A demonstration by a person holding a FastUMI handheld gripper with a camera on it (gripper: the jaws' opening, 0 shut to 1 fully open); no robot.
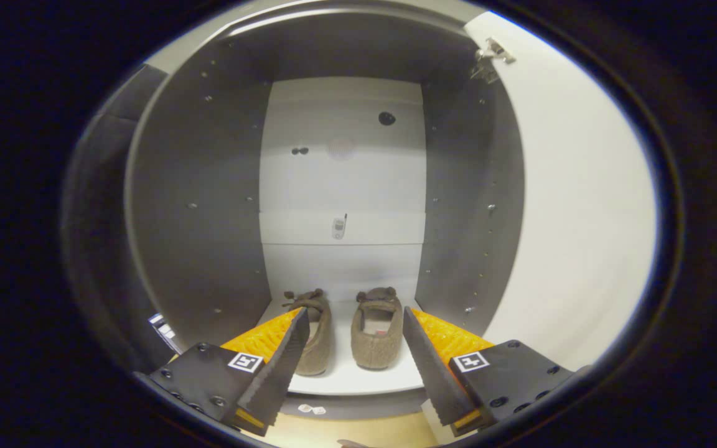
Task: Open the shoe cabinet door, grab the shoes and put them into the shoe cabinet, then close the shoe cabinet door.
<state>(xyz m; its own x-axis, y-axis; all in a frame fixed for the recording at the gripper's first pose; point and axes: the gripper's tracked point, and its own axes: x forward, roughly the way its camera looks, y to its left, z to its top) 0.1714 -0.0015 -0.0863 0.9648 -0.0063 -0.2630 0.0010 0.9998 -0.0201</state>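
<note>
tool (353,320) spread wide, gripping nothing | shoe cabinet (196,205) door (576,218) open | two shoes (376,336) on bottom shelf

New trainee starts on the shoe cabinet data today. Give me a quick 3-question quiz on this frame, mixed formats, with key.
1. True or false: both shoes stand on the cabinet floor.
2. The gripper fingers are: A) shut on a shoe, B) open with nothing held, C) shut on the door.
3. Fill in: the cabinet door is ____.

Key: 1 true, the brown pair sits side by side inside. 2 B, the fingers are spread apart with the shoes just beyond them. 3 open, swung out to the right on its hinge.
</note>
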